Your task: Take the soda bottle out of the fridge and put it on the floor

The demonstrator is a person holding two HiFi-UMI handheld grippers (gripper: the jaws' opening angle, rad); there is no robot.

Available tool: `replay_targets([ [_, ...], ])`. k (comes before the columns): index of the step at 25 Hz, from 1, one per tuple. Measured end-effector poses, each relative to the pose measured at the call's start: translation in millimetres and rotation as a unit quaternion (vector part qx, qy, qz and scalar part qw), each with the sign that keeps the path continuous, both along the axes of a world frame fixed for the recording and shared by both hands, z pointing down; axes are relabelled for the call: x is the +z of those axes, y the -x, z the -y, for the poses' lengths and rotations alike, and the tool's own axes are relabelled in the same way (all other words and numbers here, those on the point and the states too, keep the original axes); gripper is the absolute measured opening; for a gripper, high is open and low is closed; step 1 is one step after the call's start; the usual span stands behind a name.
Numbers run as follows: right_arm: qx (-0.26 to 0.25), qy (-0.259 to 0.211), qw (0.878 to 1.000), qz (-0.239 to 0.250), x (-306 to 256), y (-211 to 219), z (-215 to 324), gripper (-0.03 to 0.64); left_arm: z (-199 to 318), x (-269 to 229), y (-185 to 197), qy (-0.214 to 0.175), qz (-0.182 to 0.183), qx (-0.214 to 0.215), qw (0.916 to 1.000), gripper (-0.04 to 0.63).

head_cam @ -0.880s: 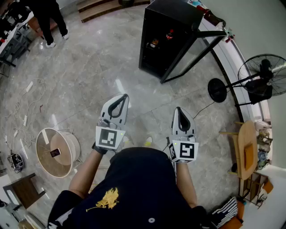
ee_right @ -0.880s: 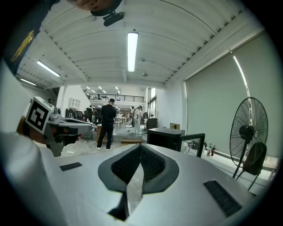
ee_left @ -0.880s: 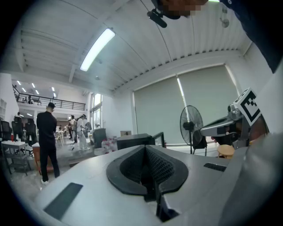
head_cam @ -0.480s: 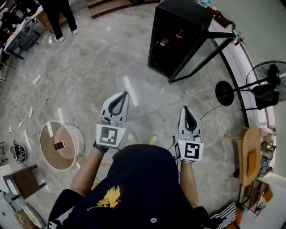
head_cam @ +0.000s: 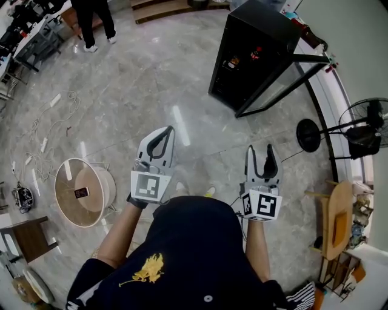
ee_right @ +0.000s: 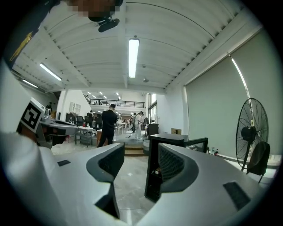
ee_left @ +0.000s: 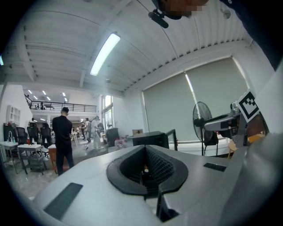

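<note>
Standing on a grey marbled floor [head_cam: 139,79], the person holds both tongs out level in front of the body, well apart from the fridge [head_cam: 257,27]. The left tongs [head_cam: 163,131] are clenched, tips pressed together with nothing between them. The right tongs [head_cam: 260,150] are released, and the gap between their tips is empty. In the right gripper view the distant fridge stands framed in that gap.

The fridge is a black cabinet up ahead and a little to the right, its glass door [head_cam: 285,75] swung wide open toward the right. The soda bottle [head_cam: 257,53] sits on an upper shelf inside, showing only as a small dark shape with red on it, too small to make out further. Another small item [head_cam: 232,62] rests on a shelf lower down.

Right of the fridge a black pedestal fan [head_cam: 364,130] stands on its round base beside the curved wall. A round wooden tub [head_cam: 66,209] lies on the floor to the left of the person, near loose white cables [head_cam: 42,136]. A wooden stool [head_cam: 30,242] sits in the lower left corner. Far back on the left, another person in dark clothes [head_cam: 97,18] stands by some tables.
</note>
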State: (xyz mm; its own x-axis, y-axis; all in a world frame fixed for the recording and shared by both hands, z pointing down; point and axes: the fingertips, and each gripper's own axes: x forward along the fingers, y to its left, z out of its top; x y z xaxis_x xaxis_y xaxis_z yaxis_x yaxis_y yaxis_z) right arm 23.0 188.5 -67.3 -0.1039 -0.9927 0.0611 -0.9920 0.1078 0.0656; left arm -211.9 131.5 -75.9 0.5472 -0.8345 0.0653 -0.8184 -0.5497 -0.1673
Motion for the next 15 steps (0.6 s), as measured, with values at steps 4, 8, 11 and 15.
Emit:
replay_targets([
  [4, 0.008, 0.001, 1.000, 0.018, 2, 18, 3, 0.295, 1, 3, 30, 0.002, -0.003, -0.002, 1.0000, 0.017],
  [8, 0.020, 0.007, 1.000, 0.013, 1, 40, -2, 0.296, 1, 4, 54, 0.002, -0.010, 0.006, 0.9999, 0.017],
  [11, 0.031, 0.013, 0.999, 0.007, 2, 55, -10, 0.296, 3, 6, 65, 0.001, -0.017, 0.019, 0.9997, 0.017],
  [15, 0.041, 0.026, 0.999, -0.003, 10, 59, -14, 0.295, 11, 12, 62, -0.006, -0.007, 0.039, 0.9992, 0.017],
])
